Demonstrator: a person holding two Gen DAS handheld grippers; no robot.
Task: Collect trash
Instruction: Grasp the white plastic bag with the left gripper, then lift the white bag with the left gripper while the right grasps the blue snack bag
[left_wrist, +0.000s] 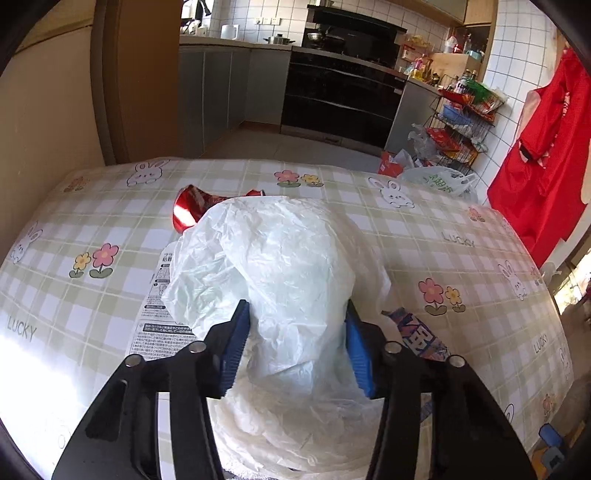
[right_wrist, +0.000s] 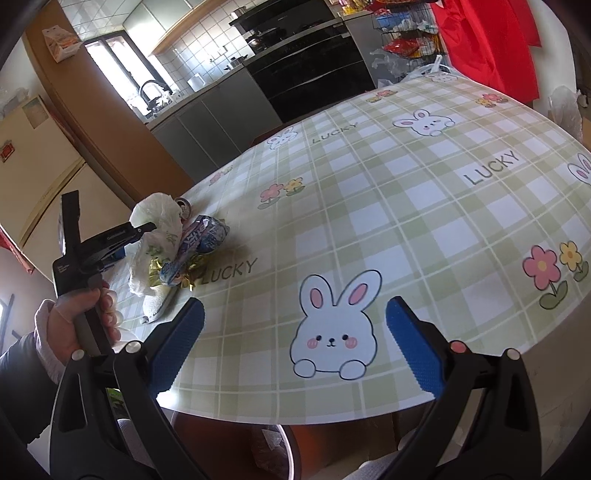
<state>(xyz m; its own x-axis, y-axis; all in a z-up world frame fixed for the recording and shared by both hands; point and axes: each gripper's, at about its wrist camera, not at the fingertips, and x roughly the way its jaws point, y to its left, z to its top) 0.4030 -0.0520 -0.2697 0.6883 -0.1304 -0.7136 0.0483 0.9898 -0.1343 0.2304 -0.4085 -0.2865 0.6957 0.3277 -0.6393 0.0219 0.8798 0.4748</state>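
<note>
A crumpled white plastic bag (left_wrist: 280, 266) lies on the checked tablecloth (left_wrist: 461, 229). My left gripper (left_wrist: 297, 314) has its blue pads (left_wrist: 236, 343) on both sides of the bag and presses into it. A crushed red can (left_wrist: 188, 212) lies behind the bag. A printed white leaflet (left_wrist: 155, 317) sits at its left and a blue snack wrapper (left_wrist: 421, 336) at its right. The right wrist view shows the bag (right_wrist: 159, 229), the blue wrapper (right_wrist: 205, 236) and gold foil (right_wrist: 188, 271) in one pile at the left. My right gripper (right_wrist: 295, 325) is open and empty above the table's near edge.
The table (right_wrist: 424, 206) carries rabbit and flower prints. Behind it are a black oven (left_wrist: 340, 92), grey cabinets (left_wrist: 221, 88), a wire rack (left_wrist: 458, 122) of packets, floor bags (left_wrist: 436, 181) and a red cloth (left_wrist: 539, 155). A bin rim (right_wrist: 284, 450) shows under the near edge.
</note>
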